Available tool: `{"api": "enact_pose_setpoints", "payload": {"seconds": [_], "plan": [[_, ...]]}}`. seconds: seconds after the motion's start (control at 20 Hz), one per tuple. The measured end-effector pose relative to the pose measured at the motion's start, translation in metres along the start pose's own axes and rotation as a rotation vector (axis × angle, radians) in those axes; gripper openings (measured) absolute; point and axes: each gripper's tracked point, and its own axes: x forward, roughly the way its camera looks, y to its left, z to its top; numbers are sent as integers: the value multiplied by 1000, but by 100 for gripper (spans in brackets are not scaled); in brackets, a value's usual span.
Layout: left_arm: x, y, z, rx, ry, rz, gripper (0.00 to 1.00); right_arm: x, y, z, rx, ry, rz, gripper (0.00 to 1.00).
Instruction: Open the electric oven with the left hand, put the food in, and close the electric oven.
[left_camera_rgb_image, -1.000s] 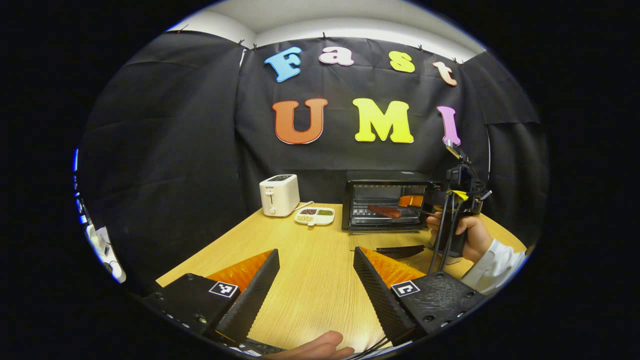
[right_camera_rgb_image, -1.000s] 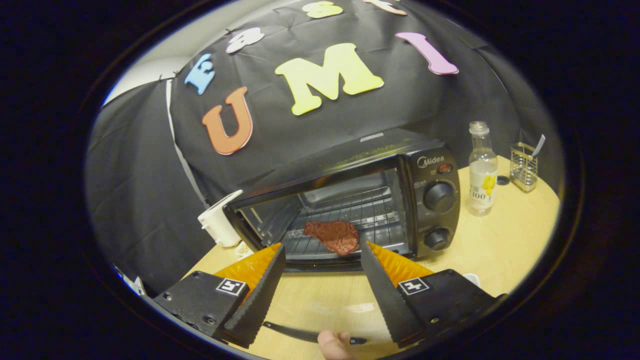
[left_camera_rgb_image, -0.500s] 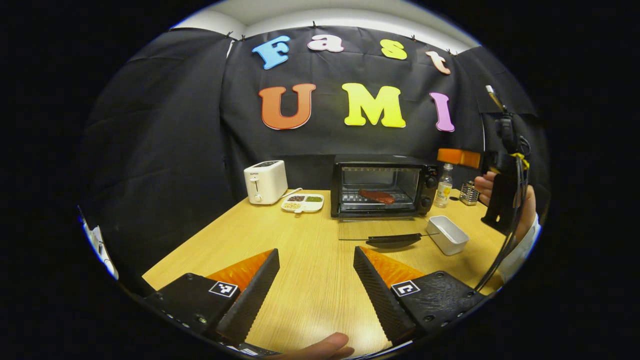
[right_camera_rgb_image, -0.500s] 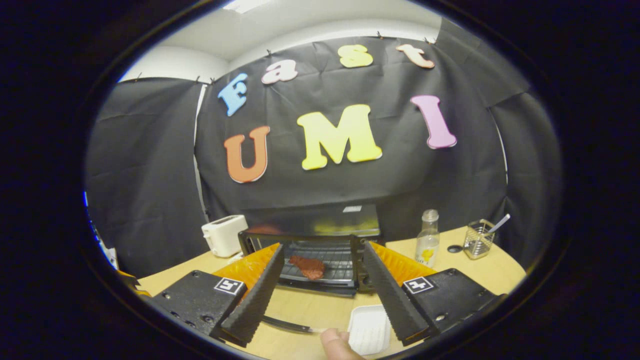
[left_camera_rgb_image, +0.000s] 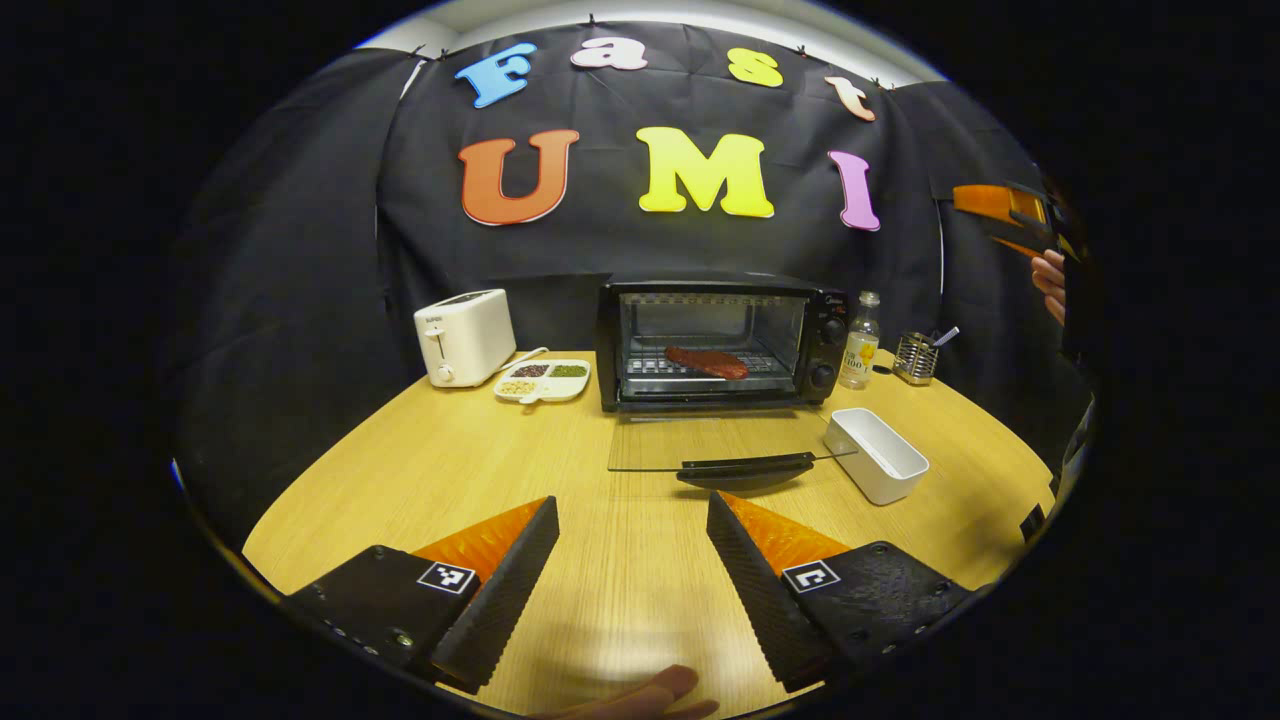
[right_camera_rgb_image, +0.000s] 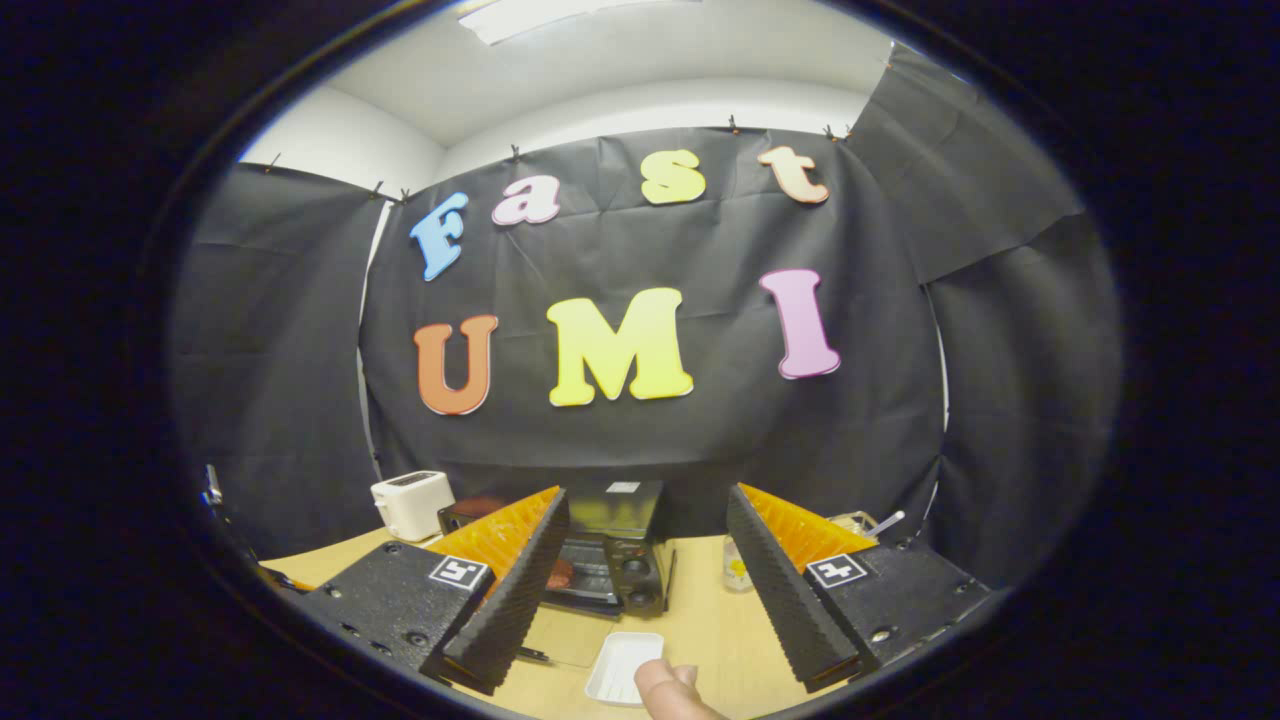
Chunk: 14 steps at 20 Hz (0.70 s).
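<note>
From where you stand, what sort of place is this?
Probably a mock kitchen set up for recording: a wooden table with a toaster and an open electric oven holding food, and black cloth hung behind.

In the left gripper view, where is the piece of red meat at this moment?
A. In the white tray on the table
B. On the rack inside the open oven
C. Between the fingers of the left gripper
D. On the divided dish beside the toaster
B: the meat lies on the wire rack inside the oven, whose glass door is folded down flat toward the table; the white tray beside it looks empty.
</note>
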Motion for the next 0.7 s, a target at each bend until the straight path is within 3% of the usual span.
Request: {"api": "enact_pose_setpoints", "payload": {"seconds": [0.15,0.25,0.35,0.7], "plan": [[22,-25,-7,5,29,-46,96,-19,-26,17,7,-5,-44,96],[34,-42,-9,14,47,-72,96,-32,-40,24,6,-11,-66,100],[47,-56,-14,22,67,-98,96,-41,-51,27,1,-19,-89,96],[83,-87,-27,11,130,-133,96,-63,-67,24,-4,-18,-115,100]]}}
